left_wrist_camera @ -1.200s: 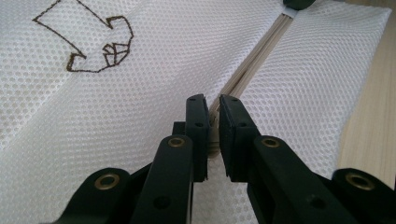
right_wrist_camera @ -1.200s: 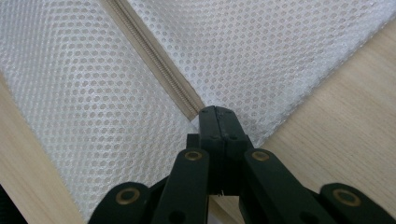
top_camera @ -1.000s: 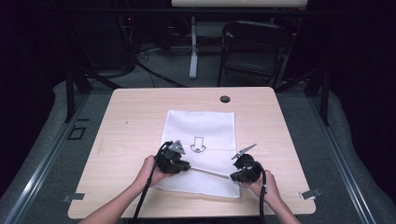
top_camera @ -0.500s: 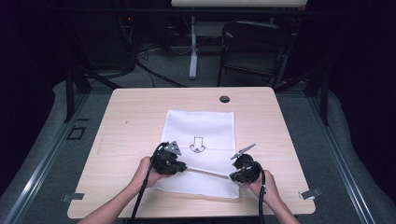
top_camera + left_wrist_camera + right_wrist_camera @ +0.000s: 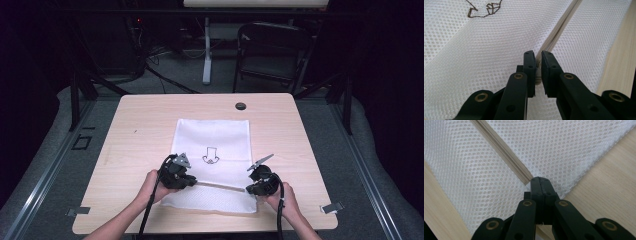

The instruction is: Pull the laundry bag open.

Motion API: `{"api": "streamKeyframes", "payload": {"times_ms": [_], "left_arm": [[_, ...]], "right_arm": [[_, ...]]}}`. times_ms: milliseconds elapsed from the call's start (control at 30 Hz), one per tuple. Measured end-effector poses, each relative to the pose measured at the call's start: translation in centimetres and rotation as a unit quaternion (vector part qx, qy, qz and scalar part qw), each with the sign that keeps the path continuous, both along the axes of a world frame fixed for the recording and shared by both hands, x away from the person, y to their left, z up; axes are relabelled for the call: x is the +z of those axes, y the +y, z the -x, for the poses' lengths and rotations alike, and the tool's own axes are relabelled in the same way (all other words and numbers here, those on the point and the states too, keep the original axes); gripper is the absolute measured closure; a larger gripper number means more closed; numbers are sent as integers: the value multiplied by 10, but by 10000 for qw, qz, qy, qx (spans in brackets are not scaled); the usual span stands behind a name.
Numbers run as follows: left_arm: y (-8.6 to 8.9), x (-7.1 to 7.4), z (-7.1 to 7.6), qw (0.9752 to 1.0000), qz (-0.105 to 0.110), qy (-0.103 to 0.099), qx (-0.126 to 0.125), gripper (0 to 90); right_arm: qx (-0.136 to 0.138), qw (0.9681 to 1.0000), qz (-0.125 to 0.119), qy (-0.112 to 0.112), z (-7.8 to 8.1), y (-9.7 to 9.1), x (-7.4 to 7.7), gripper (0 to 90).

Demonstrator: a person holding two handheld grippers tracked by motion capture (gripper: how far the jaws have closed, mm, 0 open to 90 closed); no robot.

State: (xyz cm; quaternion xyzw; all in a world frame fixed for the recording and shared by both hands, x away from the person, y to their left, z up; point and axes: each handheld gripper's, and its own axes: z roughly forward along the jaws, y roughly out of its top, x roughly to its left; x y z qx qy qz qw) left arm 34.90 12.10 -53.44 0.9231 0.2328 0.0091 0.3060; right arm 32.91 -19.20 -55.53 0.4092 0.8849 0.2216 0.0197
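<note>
almost nothing moved since before; both hands stay at the near part of the white mesh bag (image 5: 212, 145) on the bench (image 5: 140, 125). left gripper (image 5: 537, 60) is nearly closed on the zipper (image 5: 559, 32) end. right gripper (image 5: 540, 181) is fully closed, pinching the bag's other zipper end, hidden between pads. bench edges lie free around.

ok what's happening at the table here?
A person is working the zipper of a white mesh bag lying flat on the wooden table, with tongs in each hand. The left tongs are pinched on the zipper's pull end. The right tongs are shut on the bag's edge at the zipper's other end, holding it down.
</note>
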Motion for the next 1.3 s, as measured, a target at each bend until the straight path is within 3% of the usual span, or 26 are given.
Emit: {"api": "streamKeyframes", "payload": {"times_ms": [1300], "left_arm": [[38,1,2,9992,-25,83,398,823]], "right_arm": [[1,10000,6,-3,0,0,0,900]]}}
